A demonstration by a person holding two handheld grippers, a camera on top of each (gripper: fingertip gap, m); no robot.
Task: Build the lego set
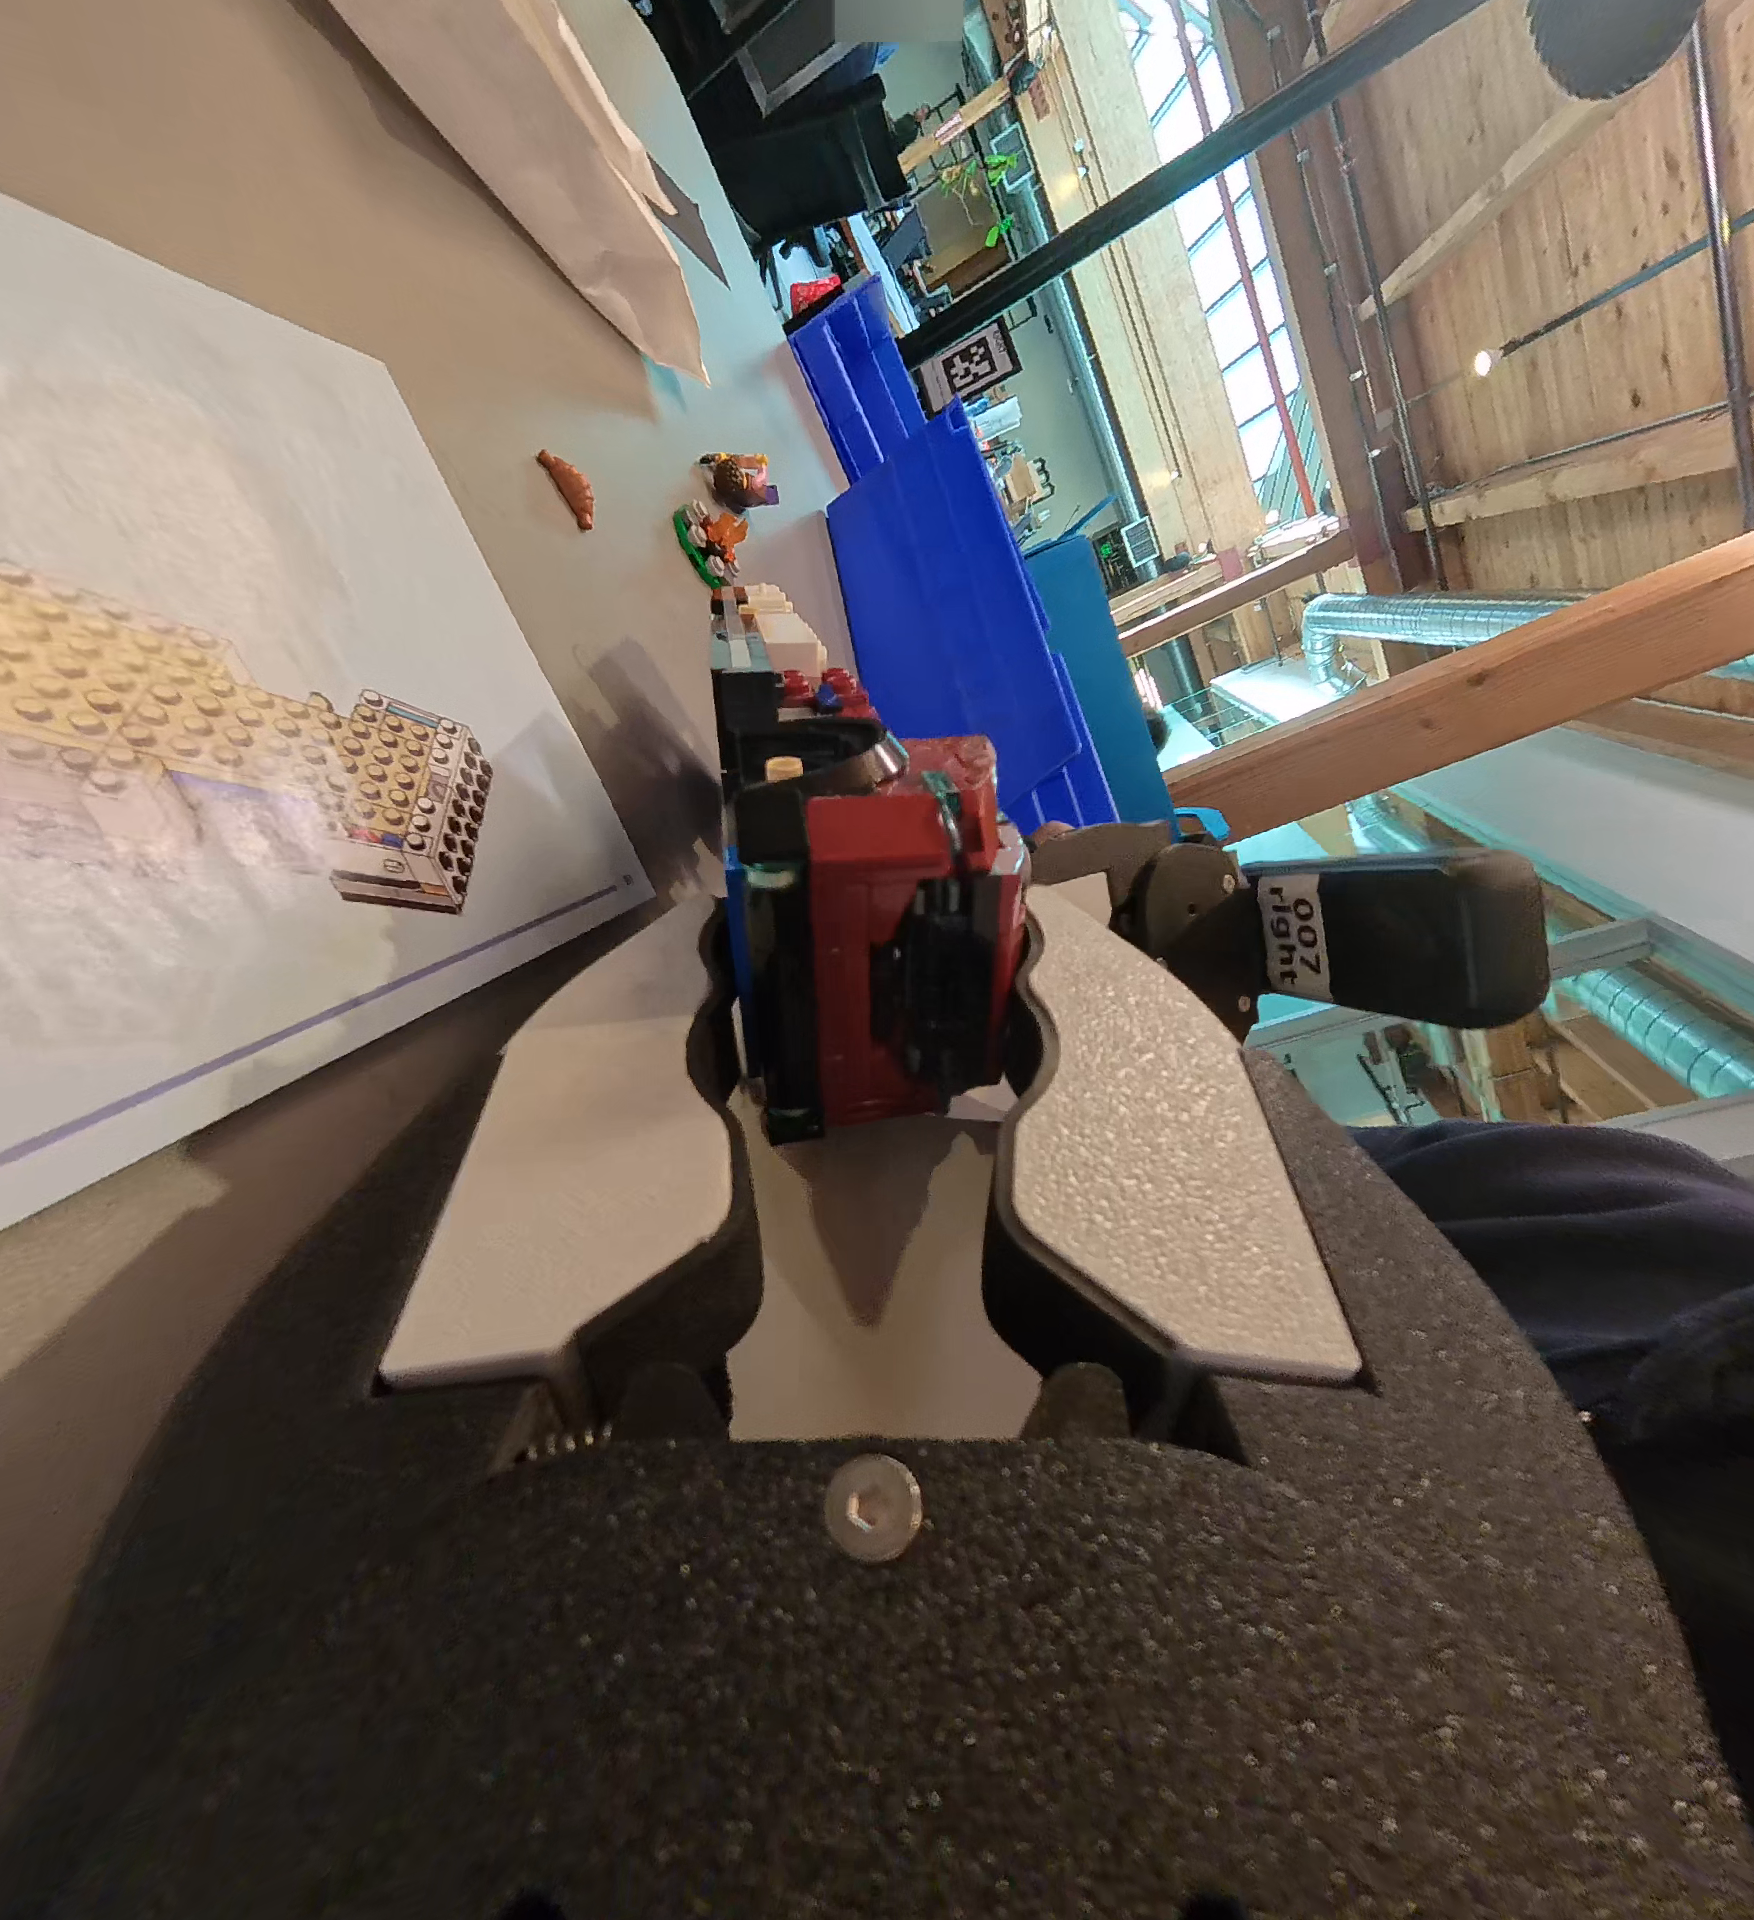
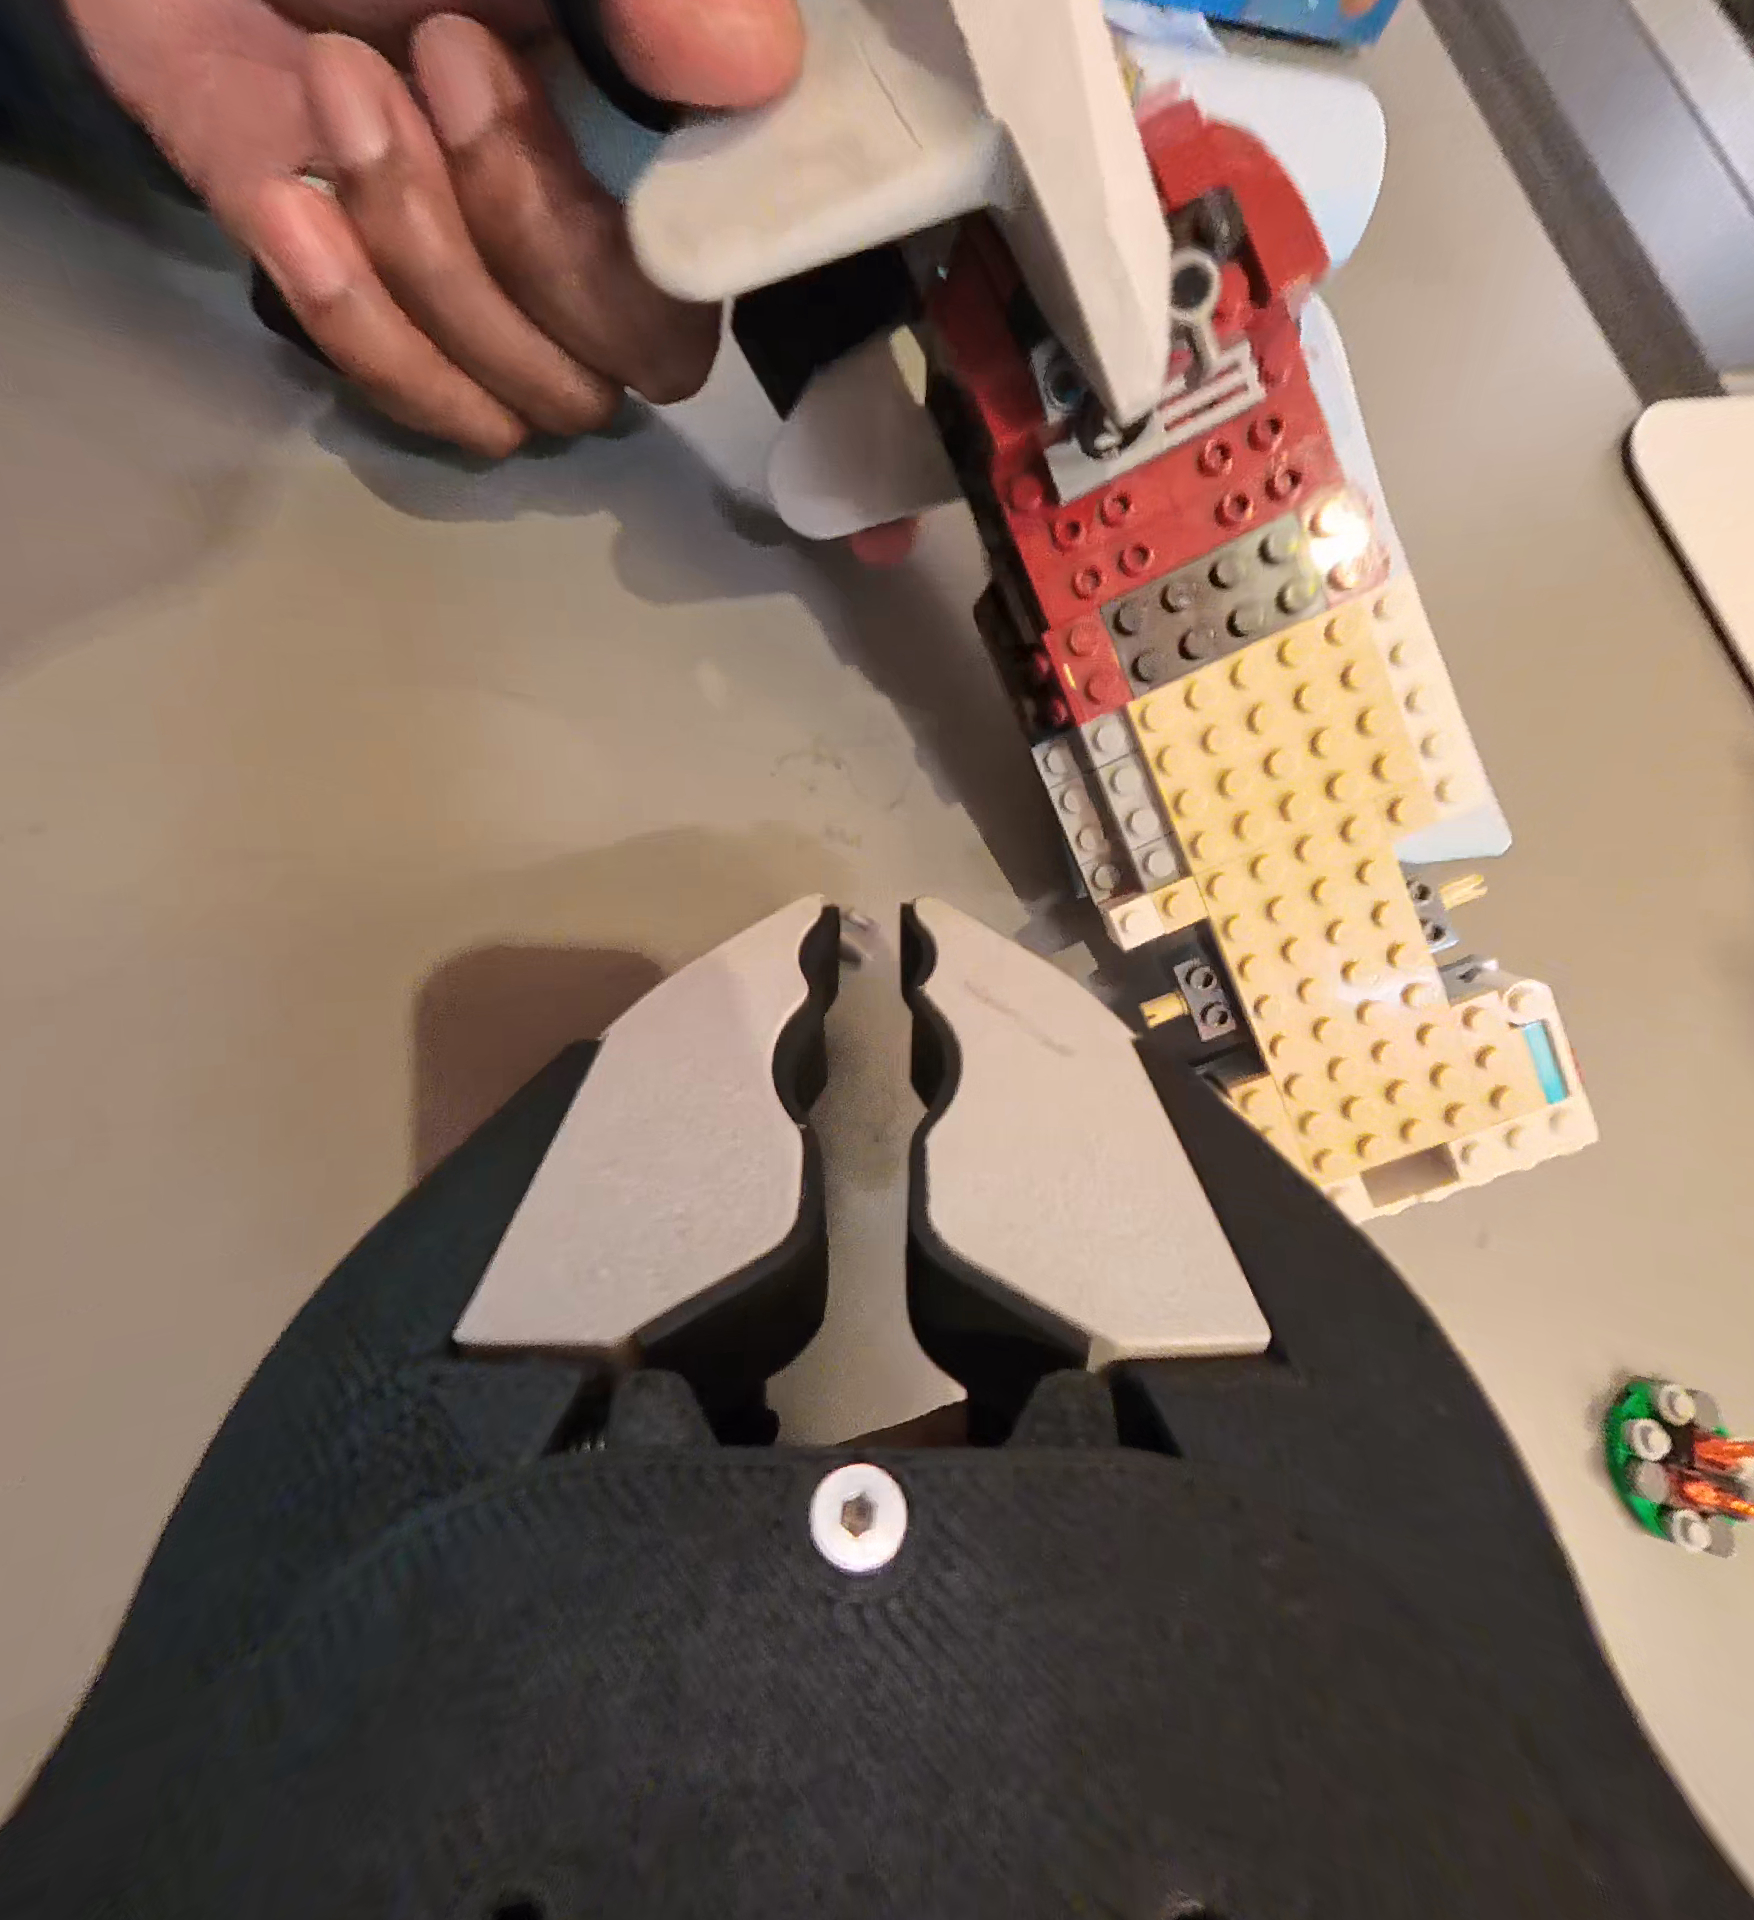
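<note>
**While one gripper clamps the brick model's red end, the other hangs just off its flank**

Where a person's bare hand (image 2: 416,208) rests on the beige table (image 2: 333,779) at the upper left, the left gripper (image 1: 873,997) reaches in beside it. Its grey fingers are closed on the dark red end of a long toy-brick model with a tan studded deck (image 2: 1299,831), one pad pressed to each side.

Left of the model, the tabletop runs open and bare towards the near edge. The right gripper (image 2: 870,920) hovers over that stretch, jaws drawn to a narrow slot. A tiny pale grey bit (image 2: 855,923) sits against one fingertip, with a sliver of gap to the other pad.

The model lies just to this gripper's right, its long axis running from the clamped red end far off down to a white-edged end nearer the camera. Its grey side bricks are the closest part to the fingertips.

Farther right sit a small round green piece with orange spikes (image 2: 1673,1475) and the corner of a white board (image 2: 1746,582), narrowing the room on that side.
</note>
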